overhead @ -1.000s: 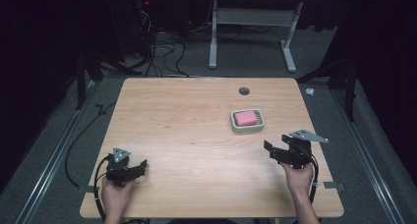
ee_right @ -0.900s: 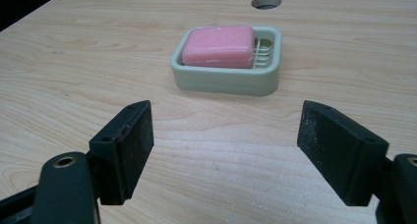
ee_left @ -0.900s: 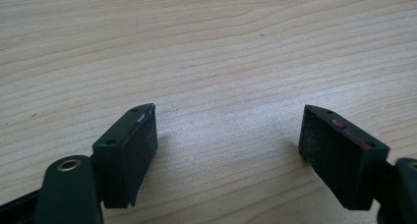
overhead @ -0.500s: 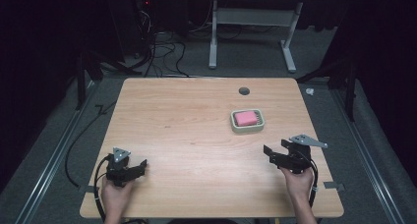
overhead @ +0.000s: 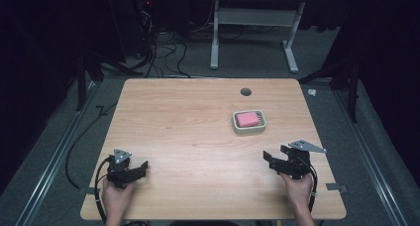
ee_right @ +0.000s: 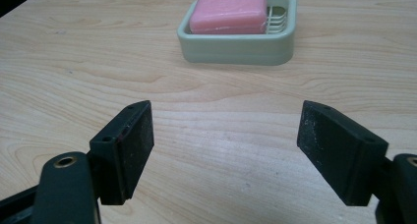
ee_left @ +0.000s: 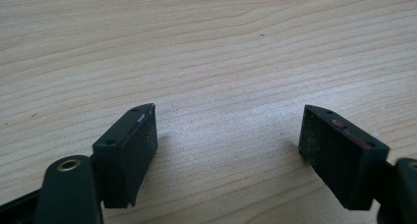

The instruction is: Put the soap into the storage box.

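No legible text, label, brand, number or sign anywhere.

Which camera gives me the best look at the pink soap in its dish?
The right gripper view: the pink soap sits close and sharp in the green dish, leaving the dish's ribs bare at one end. The high view shows soap and dish small and distant. The left gripper view faces bare table.
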A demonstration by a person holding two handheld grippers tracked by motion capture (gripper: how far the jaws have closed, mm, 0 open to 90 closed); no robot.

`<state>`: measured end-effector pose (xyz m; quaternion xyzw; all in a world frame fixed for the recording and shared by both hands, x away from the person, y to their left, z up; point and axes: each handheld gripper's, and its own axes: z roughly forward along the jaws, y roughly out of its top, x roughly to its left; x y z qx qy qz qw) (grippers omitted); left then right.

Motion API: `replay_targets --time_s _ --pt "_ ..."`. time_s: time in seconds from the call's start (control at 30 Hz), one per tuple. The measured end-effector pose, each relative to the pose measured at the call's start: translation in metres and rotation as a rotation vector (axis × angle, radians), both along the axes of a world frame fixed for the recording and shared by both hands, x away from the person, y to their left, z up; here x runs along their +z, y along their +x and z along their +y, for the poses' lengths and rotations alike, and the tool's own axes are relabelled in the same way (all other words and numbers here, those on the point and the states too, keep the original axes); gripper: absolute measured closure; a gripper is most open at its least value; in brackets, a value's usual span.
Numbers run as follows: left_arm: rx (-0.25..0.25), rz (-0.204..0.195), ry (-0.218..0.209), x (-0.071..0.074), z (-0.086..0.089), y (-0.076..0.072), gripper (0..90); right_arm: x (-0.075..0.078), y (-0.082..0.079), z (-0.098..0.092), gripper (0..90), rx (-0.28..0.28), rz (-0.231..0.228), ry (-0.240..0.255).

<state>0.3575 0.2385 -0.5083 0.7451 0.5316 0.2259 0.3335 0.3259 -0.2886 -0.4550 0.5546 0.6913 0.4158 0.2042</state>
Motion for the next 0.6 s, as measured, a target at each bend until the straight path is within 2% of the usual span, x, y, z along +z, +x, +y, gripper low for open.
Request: replay_targets --time_s 0.6 --pt "0.0 0.0 0.0 0.0 0.0 0.0 22.9 -0.012 -0.002 0.008 22.8 0.015 0.033 -0.01"
